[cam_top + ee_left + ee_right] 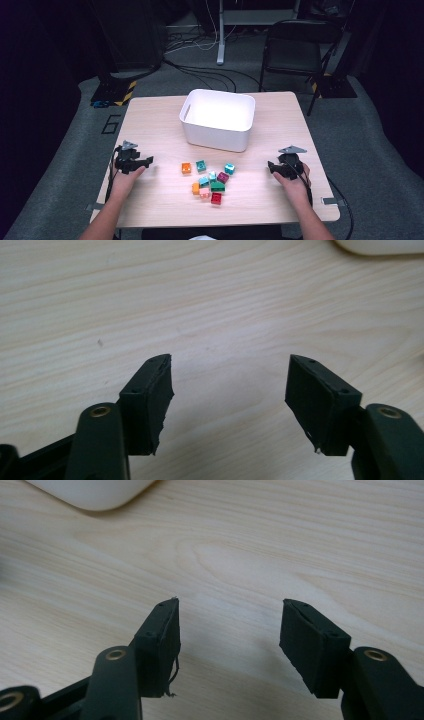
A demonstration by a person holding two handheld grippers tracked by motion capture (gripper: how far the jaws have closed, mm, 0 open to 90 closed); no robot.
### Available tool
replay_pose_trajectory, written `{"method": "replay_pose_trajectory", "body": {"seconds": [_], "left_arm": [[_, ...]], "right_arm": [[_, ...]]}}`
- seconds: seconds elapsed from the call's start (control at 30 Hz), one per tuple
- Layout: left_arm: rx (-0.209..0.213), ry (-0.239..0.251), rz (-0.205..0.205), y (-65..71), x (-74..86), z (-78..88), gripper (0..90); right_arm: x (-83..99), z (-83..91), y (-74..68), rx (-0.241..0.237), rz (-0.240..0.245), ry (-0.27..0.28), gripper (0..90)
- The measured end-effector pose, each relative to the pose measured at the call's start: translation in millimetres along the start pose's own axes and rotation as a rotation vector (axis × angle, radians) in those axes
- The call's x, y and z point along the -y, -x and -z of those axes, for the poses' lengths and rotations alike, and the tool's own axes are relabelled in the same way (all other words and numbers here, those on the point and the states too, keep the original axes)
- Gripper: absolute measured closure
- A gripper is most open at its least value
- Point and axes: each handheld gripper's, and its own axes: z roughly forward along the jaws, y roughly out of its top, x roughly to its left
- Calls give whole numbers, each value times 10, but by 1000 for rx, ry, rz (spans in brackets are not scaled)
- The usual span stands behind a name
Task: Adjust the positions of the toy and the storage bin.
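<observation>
Pale wooden table (150,125) carries a white tub (218,120) at its far middle; near of it lies a cluster of coloured blocks (210,182), between the two grippers and well apart from each; left gripper (147,161) and right gripper (270,166) rest on the wood, jaws apart, nothing between them.

Lab or recording studio, not home: dark room, grey carpet floor (60,165), black cables (200,70) trailing across it, stand base with yellow-black hazard tape (116,93), metal post (220,35), black folding chair (292,47) behind lone light wooden table (150,120) under bright light
</observation>
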Motion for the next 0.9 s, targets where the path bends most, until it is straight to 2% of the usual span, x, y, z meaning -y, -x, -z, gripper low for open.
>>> {"method": "replay_pose_trajectory", "body": {"seconds": [0.07, 0.23, 0.27, 0.43, 0.5, 0.57, 0.67, 0.77, 0.9], "left_arm": [[24, -5, -11, 21, -132, 21, 381], [43, 2, -15, 49, -291, 44, 393], [54, 18, -16, 75, -391, 59, 393], [74, 23, -18, 122, -551, 73, 392], [81, 28, -36, 162, -670, 70, 391], [78, 31, -37, 173, -694, 67, 391], [98, 38, -28, 209, -783, 55, 394], [115, 42, -40, 275, -935, 48, 394], [120, 42, -60, 325, -1033, 51, 396]], "right_arm": [[-98, 59, -22, -33, -8, -3, 408], [-238, 111, -51, -45, 14, -7, 417], [-300, 124, -65, -51, 17, -11, 417], [-408, 129, -81, -70, 1, -9, 411], [-489, 148, -104, -78, 1, 5, 404], [-542, 158, -121, -91, 3, 5, 401], [-629, 171, -157, -100, 7, 8, 394], [-706, 163, -172, -100, 20, 12, 389], [-800, 173, -215, -97, 19, 15, 388]]}}
